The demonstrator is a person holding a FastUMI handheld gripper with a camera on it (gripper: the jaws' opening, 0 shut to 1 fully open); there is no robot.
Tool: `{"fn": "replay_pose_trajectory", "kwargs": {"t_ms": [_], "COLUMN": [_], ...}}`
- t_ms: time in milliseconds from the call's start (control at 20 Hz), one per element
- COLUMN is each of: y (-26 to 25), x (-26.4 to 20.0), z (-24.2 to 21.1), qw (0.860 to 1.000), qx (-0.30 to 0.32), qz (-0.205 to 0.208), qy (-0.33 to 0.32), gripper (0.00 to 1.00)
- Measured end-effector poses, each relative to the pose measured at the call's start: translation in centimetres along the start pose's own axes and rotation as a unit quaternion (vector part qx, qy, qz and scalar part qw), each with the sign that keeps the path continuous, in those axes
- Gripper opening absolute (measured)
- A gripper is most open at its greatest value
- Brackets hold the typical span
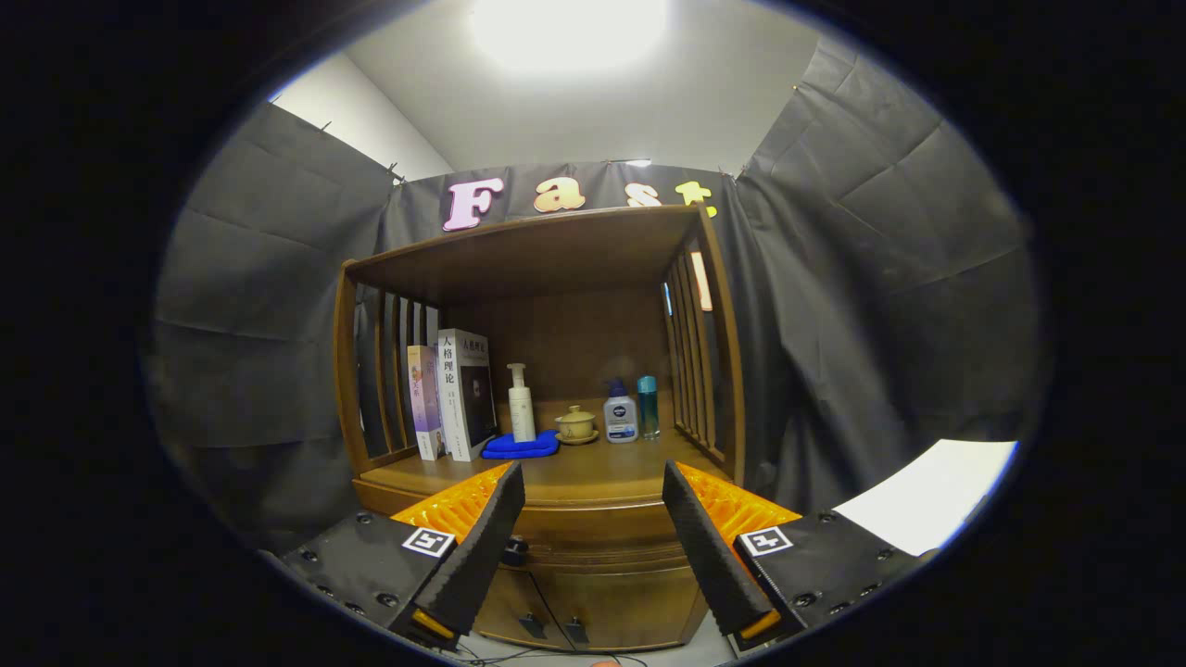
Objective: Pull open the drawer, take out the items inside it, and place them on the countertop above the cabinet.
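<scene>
A wooden cabinet (556,519) stands ahead, its drawer (593,542) closed just beyond the gripper (593,491) — fingers spread wide, holding nothing. A dark knob (515,550) sits beside the left finger. On the counter (602,477) above — books (454,394), a pump bottle (522,405) on a blue cloth (521,446), a lidded cup (576,424), two small bottles (633,410).
</scene>
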State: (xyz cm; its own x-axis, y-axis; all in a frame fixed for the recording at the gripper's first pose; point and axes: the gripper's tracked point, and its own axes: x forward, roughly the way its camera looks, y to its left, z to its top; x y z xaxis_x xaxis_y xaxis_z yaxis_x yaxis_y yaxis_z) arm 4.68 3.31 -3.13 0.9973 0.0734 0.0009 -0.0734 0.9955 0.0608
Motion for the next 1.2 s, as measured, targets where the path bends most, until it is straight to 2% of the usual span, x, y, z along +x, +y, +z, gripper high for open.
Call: {"fn": "replay_pose_trajectory", "kwargs": {"t_ms": [500, 850, 1200], "y": [5.6, 7.2, 8.5], "x": [7.4, 11.8, 13.0], "z": [-5.1, -11.5, -17.9], "qw": [0.999, 0.995, 0.985], "qx": [-0.012, -0.008, -0.007], "qz": [0.046, 0.046, 0.057], "qy": [0.024, 0.089, 0.16], "gripper": [0.96, 0.96, 0.95]}}
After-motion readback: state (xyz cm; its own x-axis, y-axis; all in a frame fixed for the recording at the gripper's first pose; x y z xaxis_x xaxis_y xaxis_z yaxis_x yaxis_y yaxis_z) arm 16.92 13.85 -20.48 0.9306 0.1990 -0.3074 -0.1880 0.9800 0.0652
